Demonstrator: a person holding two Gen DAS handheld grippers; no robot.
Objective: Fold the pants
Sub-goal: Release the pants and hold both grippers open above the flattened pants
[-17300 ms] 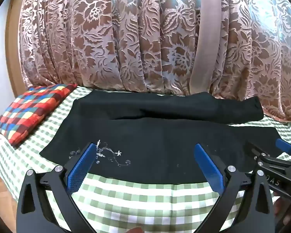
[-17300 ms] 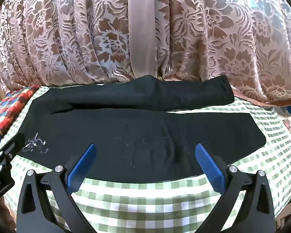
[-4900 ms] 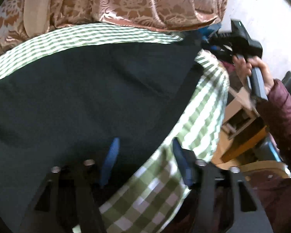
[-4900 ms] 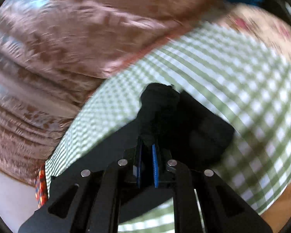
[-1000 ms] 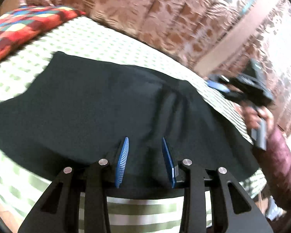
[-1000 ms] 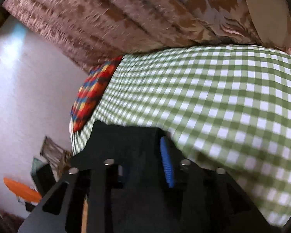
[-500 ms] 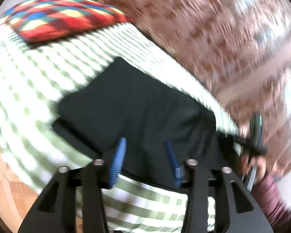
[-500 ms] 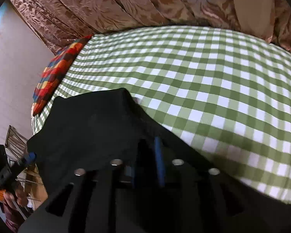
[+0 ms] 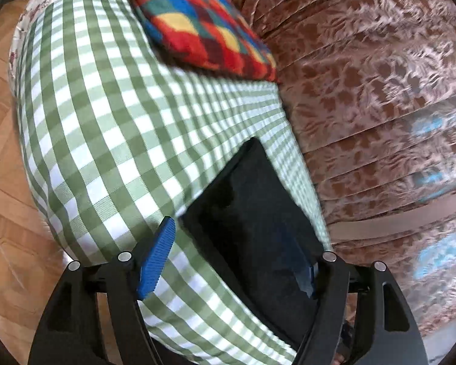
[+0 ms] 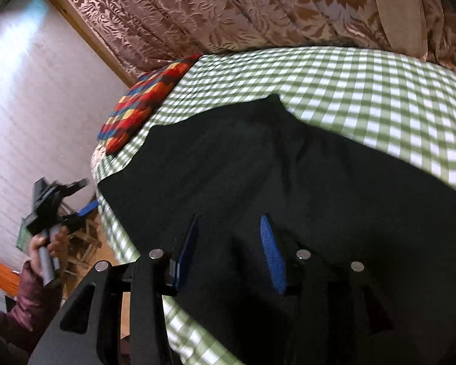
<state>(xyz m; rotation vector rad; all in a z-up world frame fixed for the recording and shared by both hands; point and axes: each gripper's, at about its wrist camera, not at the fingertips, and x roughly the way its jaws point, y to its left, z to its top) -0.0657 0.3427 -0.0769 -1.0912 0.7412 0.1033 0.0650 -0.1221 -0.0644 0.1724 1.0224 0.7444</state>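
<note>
Green checked cloth (image 9: 100, 127) covers the surface, brown floral curtain (image 9: 380, 91) behind. Black pants (image 10: 288, 182) lie folded on cloth, long axis along its near edge, corner toward patchwork cushion (image 9: 197, 21). Right gripper (image 10: 232, 249) over pants, jaws apart, empty. Left gripper (image 9: 228, 258) jaws wide, empty, at pants' end.

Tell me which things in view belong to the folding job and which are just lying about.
Part of the job:
- black pants, folded on the bed
- left tool, open, above the pants' edge
- right tool, open, over the pants

Just lying about:
- multicoloured checked cushion
- green gingham bedsheet
- brown floral curtain
</note>
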